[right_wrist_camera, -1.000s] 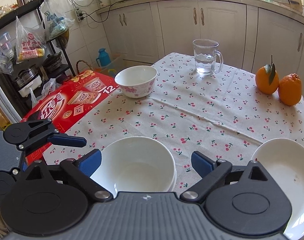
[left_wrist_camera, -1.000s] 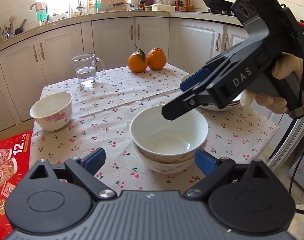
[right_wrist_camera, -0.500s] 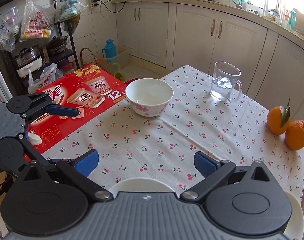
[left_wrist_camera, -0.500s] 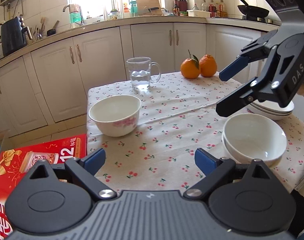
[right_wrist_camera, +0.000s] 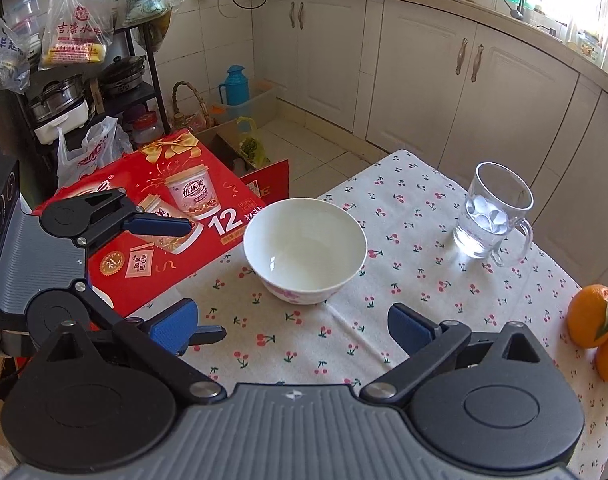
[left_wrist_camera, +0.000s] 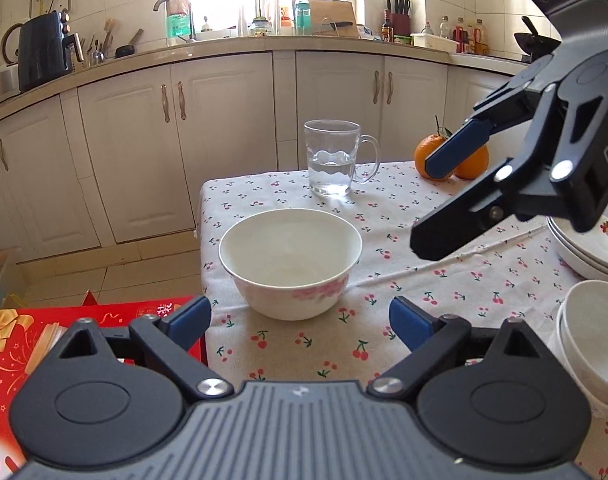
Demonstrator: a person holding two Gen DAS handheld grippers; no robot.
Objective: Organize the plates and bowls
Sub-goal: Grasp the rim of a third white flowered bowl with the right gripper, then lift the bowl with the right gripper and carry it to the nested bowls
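Sitting empty: floral bowl (left_wrist_camera: 290, 262); glass mug (left_wrist_camera: 331, 158) part-filled, water; both grippers (left_wrist_camera: 300, 320) (right_wrist_camera: 292, 326) wide, empty.

Left gripper (left_wrist_camera: 300, 316): jaws spread wide, nothing between the blue pads; tilted moderately downward.
Left gripper, from the right wrist camera (right_wrist_camera: 192, 276): at the left edge of that view, one finger high and one low, the gap between them clear.
Right gripper (right_wrist_camera: 294, 322): jaws wide apart, nothing gripped; angled down more steeply than the left.
Right gripper, from the left wrist camera (left_wrist_camera: 431, 204): reaches in from the upper right, fingers parted, tips pointing down and to the left.
Hands: none clearly visible behind either tool; the grip on the handles cannot be made out.
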